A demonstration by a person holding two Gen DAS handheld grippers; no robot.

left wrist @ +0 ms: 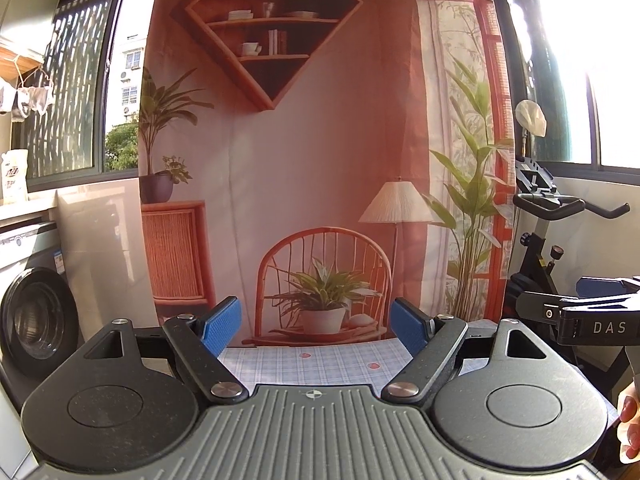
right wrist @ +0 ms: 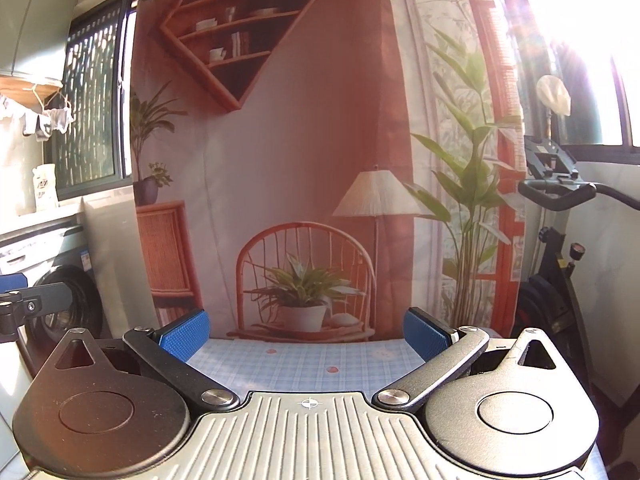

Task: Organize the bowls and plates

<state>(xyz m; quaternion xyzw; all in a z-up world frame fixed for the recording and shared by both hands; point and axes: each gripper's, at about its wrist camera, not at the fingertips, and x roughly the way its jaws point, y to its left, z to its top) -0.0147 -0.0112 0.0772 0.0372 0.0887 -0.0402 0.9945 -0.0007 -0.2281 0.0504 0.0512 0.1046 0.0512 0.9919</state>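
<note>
Plates and bowls are in neither view; the only crockery to be seen is printed on the backdrop (left wrist: pixel 280 152), on its painted shelf, so where the real dishes lie cannot be told from here. Both tools are held nearly level and aimed at that hanging cloth rather than down at the work, which reads as a raised, idle pose: either the dishes sit below the edge of view, or the job has not begun or is over, and I cannot say which.

Far left stands a washer (left wrist: pixel 36 320) under a window. Next to it, the left tool (left wrist: pixel 316 326) hangs above the near part of the checked tabletop (left wrist: pixel 312 364), its blue pads (left wrist: pixel 222 326) spread wide with only air and the far cloth showing between them; it grips nothing and touches nothing. The tabletop strip visible between the pads is bare but for small red prints.

To the right of it, level with it and just beside, is the right tool (right wrist: pixel 306 334), seen side-on at the right edge of the left view. Its own camera shows its pads (right wrist: pixel 186 332) likewise standing well apart, empty, clear of the tabletop. A fingertip of the person's hand (left wrist: pixel 630 424) shows at the lower right corner of the left view.

Far right stands an exercise bike (right wrist: pixel 560 208) in strong sun glare
</note>
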